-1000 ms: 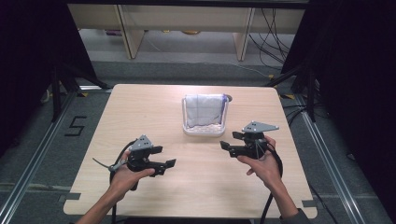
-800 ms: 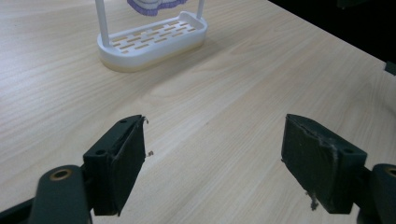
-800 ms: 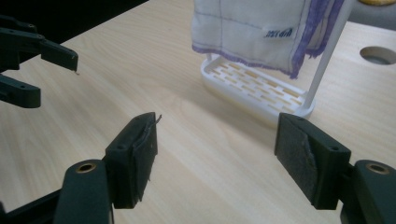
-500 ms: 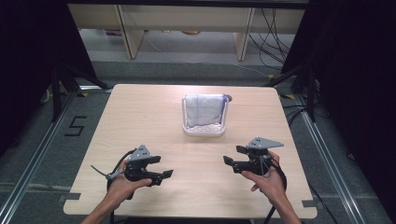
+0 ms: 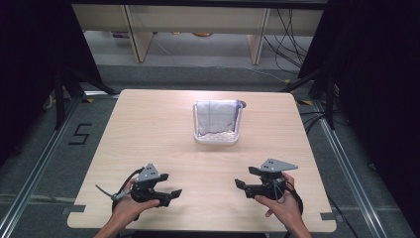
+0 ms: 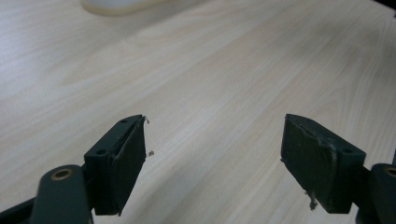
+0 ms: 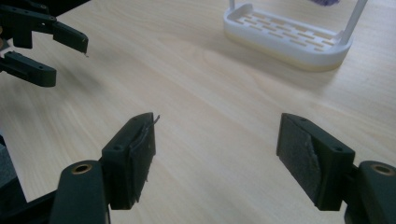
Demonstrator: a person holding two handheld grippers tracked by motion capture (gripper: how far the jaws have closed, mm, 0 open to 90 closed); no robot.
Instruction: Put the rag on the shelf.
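High view: both the left gripper (image 5: pixel 168 192) and right gripper (image 5: pixel 242 184) are held empty, jaws apart, near the table's front edge (image 5: pixel 198 225); no step seems begun, and a reach toward the white rack (image 5: pixel 216 137) is judged likely next.

Left gripper (image 5: pixel 171 194) and right gripper (image 5: pixel 241 186) low at the near edge, jaws spread wide, both empty.

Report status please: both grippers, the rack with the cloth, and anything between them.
Left gripper open, empty, near table edge. Right gripper open, empty. White rack mid-table, cloth draped over its rail. Bare wooden table between grippers and rack.
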